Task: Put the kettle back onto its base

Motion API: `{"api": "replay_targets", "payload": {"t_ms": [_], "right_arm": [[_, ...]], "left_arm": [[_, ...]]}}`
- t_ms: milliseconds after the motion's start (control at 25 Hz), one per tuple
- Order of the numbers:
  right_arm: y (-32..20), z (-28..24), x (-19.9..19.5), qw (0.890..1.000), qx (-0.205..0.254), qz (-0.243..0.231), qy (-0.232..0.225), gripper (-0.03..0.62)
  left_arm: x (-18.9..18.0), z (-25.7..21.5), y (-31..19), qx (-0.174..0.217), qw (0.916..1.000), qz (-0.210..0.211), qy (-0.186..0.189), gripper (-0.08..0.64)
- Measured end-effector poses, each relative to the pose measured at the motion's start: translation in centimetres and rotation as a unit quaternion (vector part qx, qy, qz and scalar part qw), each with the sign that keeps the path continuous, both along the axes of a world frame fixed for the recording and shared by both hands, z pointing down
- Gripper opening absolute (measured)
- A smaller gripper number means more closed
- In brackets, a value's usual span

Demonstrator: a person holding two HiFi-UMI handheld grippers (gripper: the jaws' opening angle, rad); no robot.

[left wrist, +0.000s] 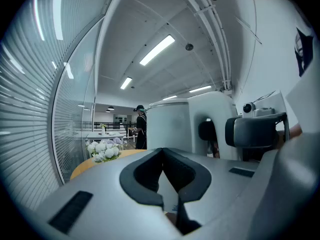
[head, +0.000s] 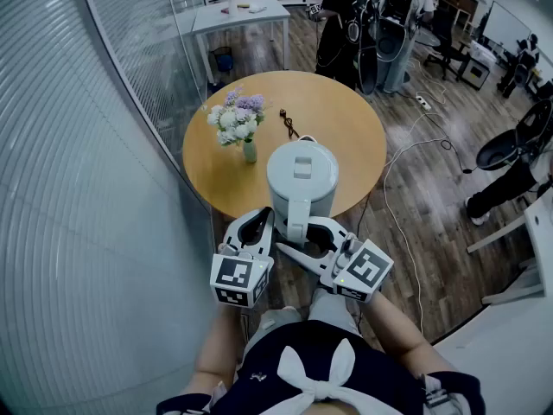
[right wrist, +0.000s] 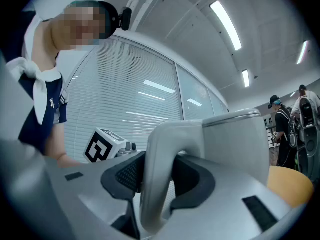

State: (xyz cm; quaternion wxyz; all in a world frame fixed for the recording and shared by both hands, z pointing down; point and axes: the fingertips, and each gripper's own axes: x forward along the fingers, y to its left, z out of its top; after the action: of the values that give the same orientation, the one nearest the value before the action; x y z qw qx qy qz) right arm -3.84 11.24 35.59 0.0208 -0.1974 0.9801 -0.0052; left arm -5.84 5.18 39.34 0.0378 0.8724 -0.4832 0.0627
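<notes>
Kettle in hand at the table's edge: my right gripper (head: 304,239) is clamped on the kettle's handle (right wrist: 157,179), which stands upright between the two dark pads in the right gripper view. The pale grey kettle (head: 301,180) stands at the near rim of the round wooden table (head: 346,119), lid up and handle turned toward me, which is why I take it from this side. I hold that gripper level so the body stays upright and nothing tips.

The base is hidden from me. The kettle's underside is out of sight in every view, so I cannot tell whether it is seated or hovering just above.

My left gripper (head: 259,223) lies just beside the kettle's left flank, nosed slightly downward, its jaws closed together on nothing. I judge it is parked there as a guard, not as a second grip.

Further back on the table stand a small vase of flowers (head: 238,124) and a dark loose cord (head: 288,124), both well clear of the kettle.
</notes>
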Motion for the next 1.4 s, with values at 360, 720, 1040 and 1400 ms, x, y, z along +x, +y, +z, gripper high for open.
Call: {"api": "replay_targets", "payload": {"t_ms": [360,720,1040,1400], "right_arm": [[0.3,-0.5,0.0,1.0,-0.004,0.001,-0.005,0.16],[0.4,-0.9,0.2,1.0,-0.015,0.007,-0.017,0.16],[-0.3,-0.8,1.1,1.0,-0.021,0.016,-0.012,0.161],[-4.1,-0.9,2.3,0.999,-0.02,0.028,-0.01,0.161]], "left_arm": [[0.1,-0.2,0.6,-0.004,1.0,0.005,-0.006,0.026],[0.1,-0.1,1.1,-0.01,0.9998,0.011,-0.009,0.026],[0.9,0.7,0.7,-0.02,0.9996,0.018,-0.002,0.026],[1.6,1.3,-2.1,-0.026,0.9994,0.023,0.001,0.026]]}}
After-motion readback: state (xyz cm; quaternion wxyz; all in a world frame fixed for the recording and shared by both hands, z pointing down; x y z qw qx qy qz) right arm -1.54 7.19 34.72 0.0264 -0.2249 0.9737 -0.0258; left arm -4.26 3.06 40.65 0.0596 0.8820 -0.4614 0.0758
